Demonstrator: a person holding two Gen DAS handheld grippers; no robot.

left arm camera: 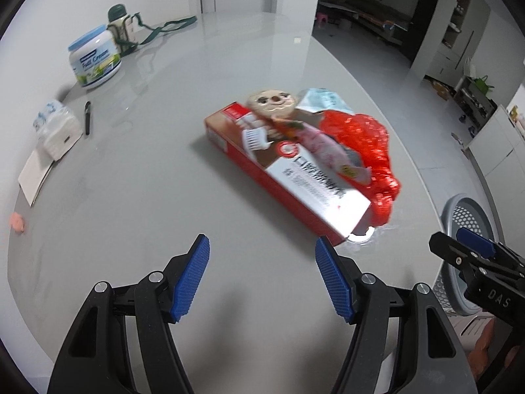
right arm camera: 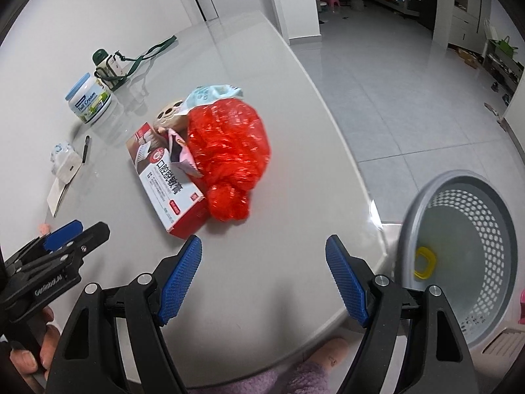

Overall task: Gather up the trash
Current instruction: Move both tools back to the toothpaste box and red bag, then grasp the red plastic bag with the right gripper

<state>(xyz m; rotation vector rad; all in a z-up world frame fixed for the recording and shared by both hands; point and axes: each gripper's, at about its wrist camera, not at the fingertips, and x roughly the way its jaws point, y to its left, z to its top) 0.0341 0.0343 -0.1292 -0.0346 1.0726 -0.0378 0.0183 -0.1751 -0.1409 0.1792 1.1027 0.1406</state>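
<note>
A pile of trash lies on the grey table [left arm camera: 164,197]: a red and white toothpaste box [left arm camera: 288,177] [right arm camera: 170,184], a crumpled red plastic bag [left arm camera: 370,151] [right arm camera: 233,151], a cartoon-face wrapper [left arm camera: 272,101] [right arm camera: 169,113], a pink wrapper [left arm camera: 328,151] and a pale blue packet [left arm camera: 321,98] [right arm camera: 210,93]. My left gripper [left arm camera: 262,246] is open and empty, just short of the box's near end. My right gripper [right arm camera: 262,246] is open and empty, near the table's front edge, right of the box. A grey perforated bin [right arm camera: 475,256] [left arm camera: 466,216] stands beside the table with a yellow ring [right arm camera: 425,262] inside.
At the far left are a milk powder tub [left arm camera: 95,57] [right arm camera: 88,98], a green-capped bottle with a strap [left arm camera: 123,23] [right arm camera: 106,65], a tissue pack [left arm camera: 57,124] [right arm camera: 65,161], a black pen [left arm camera: 87,116] [right arm camera: 86,147], a white card [left arm camera: 36,174] and a small pink scrap [left arm camera: 17,221].
</note>
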